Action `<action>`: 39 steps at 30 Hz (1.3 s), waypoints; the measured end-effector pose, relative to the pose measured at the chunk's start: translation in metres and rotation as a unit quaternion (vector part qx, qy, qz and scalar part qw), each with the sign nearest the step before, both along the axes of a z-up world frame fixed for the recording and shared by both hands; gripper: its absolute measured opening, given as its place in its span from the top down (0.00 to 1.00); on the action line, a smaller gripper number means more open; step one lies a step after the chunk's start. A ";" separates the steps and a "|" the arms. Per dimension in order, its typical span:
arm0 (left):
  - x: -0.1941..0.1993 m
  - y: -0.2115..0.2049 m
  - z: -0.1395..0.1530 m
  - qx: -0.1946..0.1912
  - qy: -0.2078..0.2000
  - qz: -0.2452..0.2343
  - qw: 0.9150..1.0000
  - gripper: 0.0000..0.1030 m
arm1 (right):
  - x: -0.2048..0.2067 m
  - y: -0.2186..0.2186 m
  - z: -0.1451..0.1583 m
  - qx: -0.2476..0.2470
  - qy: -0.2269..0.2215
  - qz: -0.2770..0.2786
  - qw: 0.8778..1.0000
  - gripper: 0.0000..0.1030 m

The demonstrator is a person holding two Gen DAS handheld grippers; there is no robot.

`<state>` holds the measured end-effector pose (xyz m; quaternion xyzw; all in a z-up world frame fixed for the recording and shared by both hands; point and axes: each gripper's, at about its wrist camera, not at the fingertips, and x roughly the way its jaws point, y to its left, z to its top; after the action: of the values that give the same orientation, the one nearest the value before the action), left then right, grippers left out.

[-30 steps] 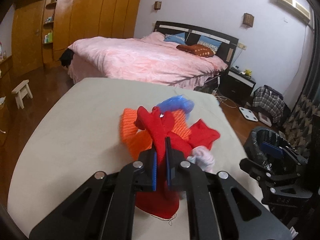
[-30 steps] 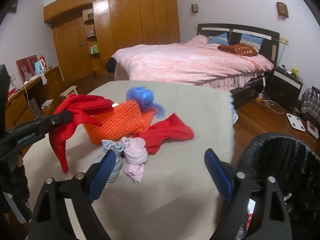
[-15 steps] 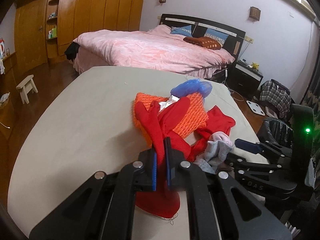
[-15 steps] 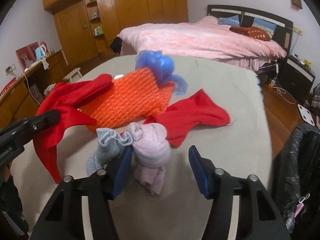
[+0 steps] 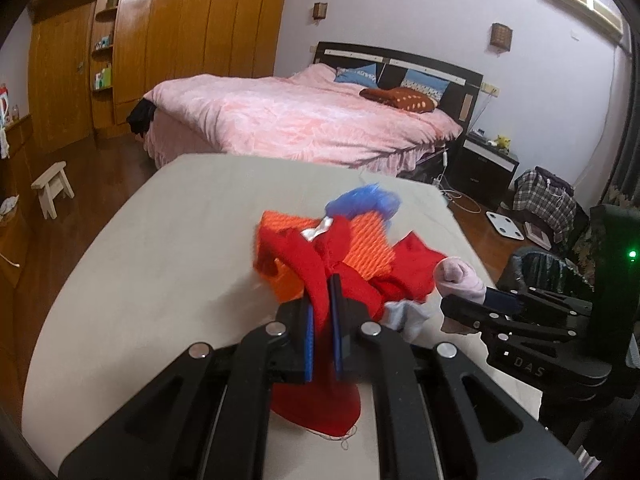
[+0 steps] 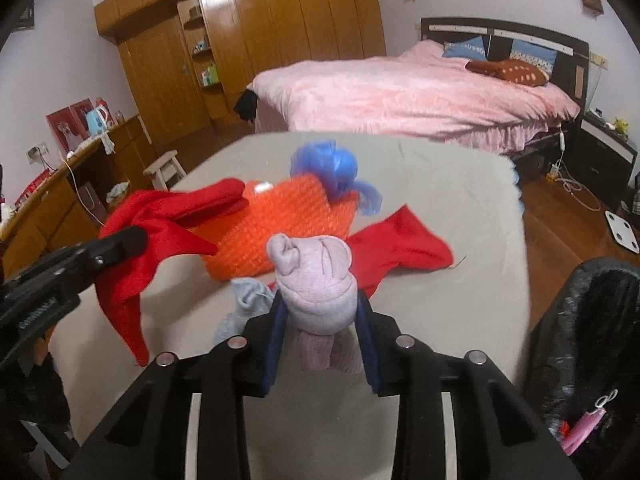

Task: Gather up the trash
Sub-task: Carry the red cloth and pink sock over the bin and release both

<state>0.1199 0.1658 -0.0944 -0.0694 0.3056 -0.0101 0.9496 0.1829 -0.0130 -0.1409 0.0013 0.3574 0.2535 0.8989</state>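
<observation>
My left gripper [image 5: 322, 312] is shut on a red sock [image 5: 320, 280], which hangs below the fingers over the beige table [image 5: 160, 248]. My right gripper [image 6: 320, 312] is shut on a rolled pink sock [image 6: 316, 280] and holds it just above the table. The pink sock also shows in the left wrist view [image 5: 460, 280]. On the table lie an orange foam net [image 6: 280, 224], a crumpled blue plastic bag [image 6: 332, 168], a second red sock [image 6: 400, 240] and a light blue sock [image 6: 248, 304]. A black-lined trash bin [image 6: 592, 320] stands at the table's right.
A pink bed [image 6: 420, 92] stands beyond the table. Wooden wardrobes [image 6: 260, 40] line the back wall. A small stool [image 5: 52, 188] and a desk [image 6: 60, 200] are at the left. A white scale [image 6: 624, 232] and a nightstand [image 5: 484, 168] are at the right.
My right gripper moved in over the pink sock, closed on it and lifted it. My left gripper kept its hold on the red sock and shifted slightly.
</observation>
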 end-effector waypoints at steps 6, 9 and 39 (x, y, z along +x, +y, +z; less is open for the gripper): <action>-0.010 -0.021 0.018 0.002 -0.016 -0.017 1.000 0.94 | -0.013 -0.017 0.021 0.010 -0.019 -0.010 1.000 0.68; -0.014 -0.033 0.026 0.002 -0.023 -0.030 0.999 0.94 | -0.019 -0.027 0.029 0.012 -0.029 -0.016 0.999 0.68; -0.021 -0.166 0.047 -0.001 -0.042 -0.160 0.986 0.94 | -0.070 -0.169 0.063 0.001 -0.075 -0.141 0.987 0.68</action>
<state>0.0988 -0.0004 -0.0475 -0.0197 0.2725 -0.1653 0.9476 0.1125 -0.1821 -0.0784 0.0333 0.2850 0.1235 0.9500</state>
